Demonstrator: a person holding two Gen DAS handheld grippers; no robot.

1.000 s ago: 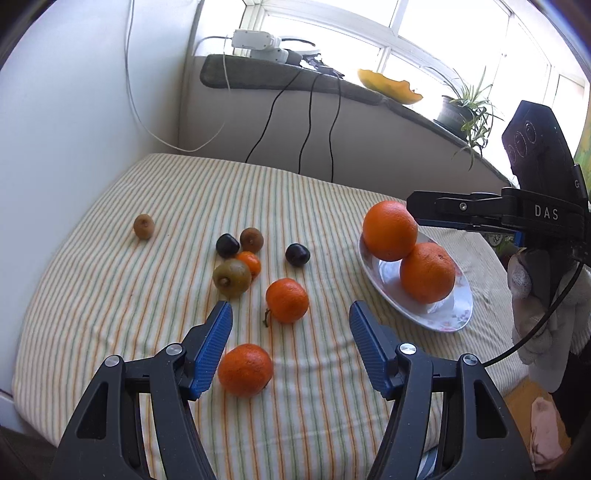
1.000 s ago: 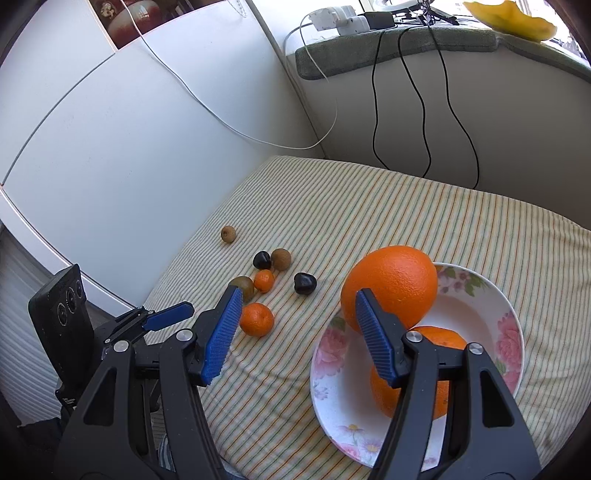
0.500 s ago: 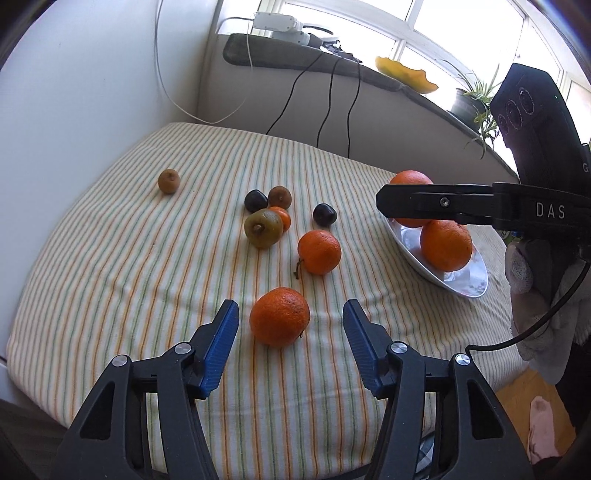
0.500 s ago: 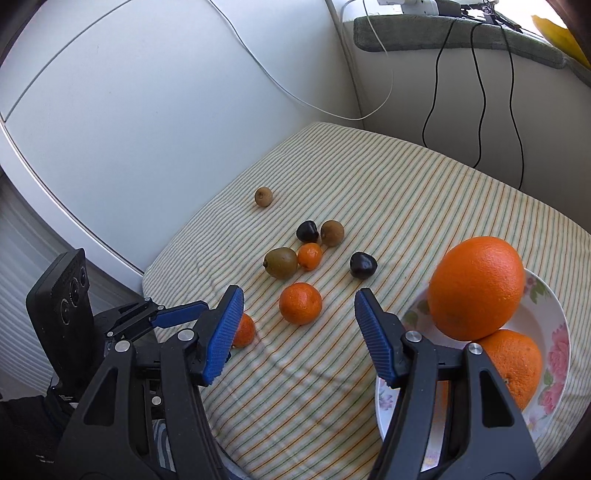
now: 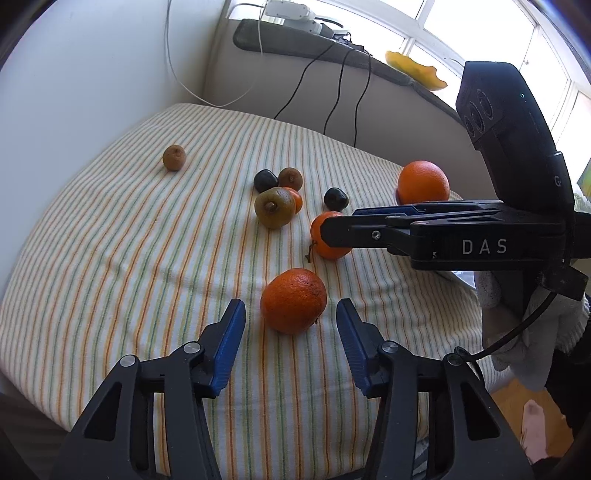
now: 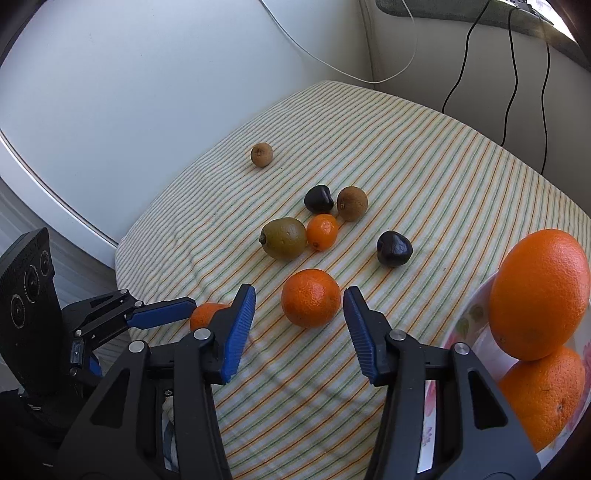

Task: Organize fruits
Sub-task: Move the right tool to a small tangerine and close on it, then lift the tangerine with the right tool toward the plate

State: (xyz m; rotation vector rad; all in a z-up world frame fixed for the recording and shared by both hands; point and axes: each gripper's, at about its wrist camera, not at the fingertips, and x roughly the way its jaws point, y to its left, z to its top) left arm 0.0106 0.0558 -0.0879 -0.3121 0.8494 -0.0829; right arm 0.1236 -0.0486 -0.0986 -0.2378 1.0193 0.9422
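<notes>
Fruit lies scattered on a striped cloth. My left gripper is open, its jaws on either side of a tangerine at the near edge. My right gripper is open around a second tangerine; this one shows in the left wrist view, partly behind the right gripper's arm. Further back lie a kiwi, a small tangerine, two dark plums and two small brown fruits. Two large oranges sit stacked on a floral plate at right.
A white wall runs along the left of the table. Cables hang down the back wall from a shelf with a power strip. The cloth drops off at the near edge. A white cloth hangs at right.
Both grippers have moved forward and down. The left now brackets the near tangerine; the right has swung left from the plate to bracket the second tangerine. No fruit has moved.
</notes>
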